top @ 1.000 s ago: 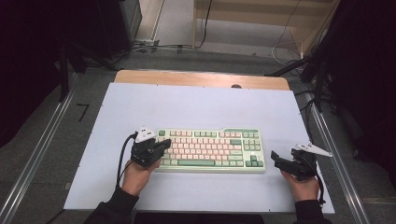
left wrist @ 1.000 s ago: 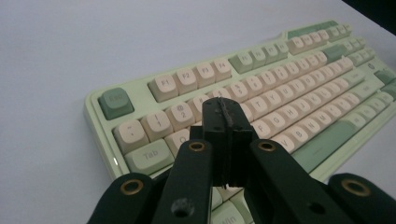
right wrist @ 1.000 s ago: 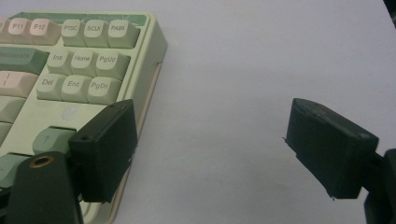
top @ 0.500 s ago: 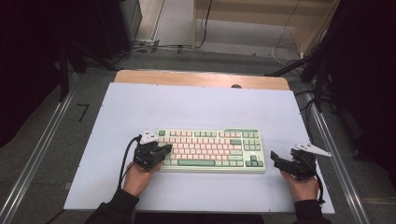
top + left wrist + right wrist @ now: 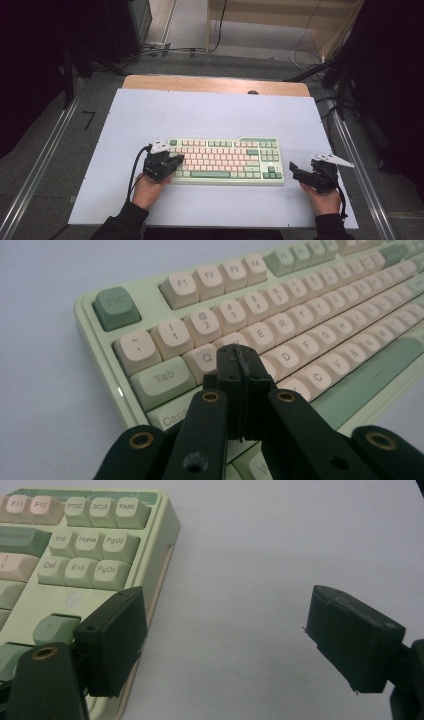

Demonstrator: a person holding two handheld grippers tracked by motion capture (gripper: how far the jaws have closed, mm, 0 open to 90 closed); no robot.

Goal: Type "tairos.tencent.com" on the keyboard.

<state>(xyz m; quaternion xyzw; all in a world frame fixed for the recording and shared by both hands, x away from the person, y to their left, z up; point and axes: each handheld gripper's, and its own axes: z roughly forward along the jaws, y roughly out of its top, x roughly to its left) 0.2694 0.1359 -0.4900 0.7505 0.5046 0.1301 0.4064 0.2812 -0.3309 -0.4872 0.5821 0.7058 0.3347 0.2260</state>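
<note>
Resting closed left tongs (image 5: 239, 365) over keyboard (image 5: 225, 160) letter keys, right tongs (image 5: 225, 640) wide beside its edge

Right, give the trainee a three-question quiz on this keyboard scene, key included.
1. True or false: the left claw is shut, its tips over the letter keys near Q and W.
2. Which end of the keyboard is the right claw nearest? A) the Esc end B) the PgUp/PgDn end C) the middle
3. Fill in: the right claw's jaws are ____, with nothing between them but the white table.

Key: 1 true; 2 B; 3 open
</note>
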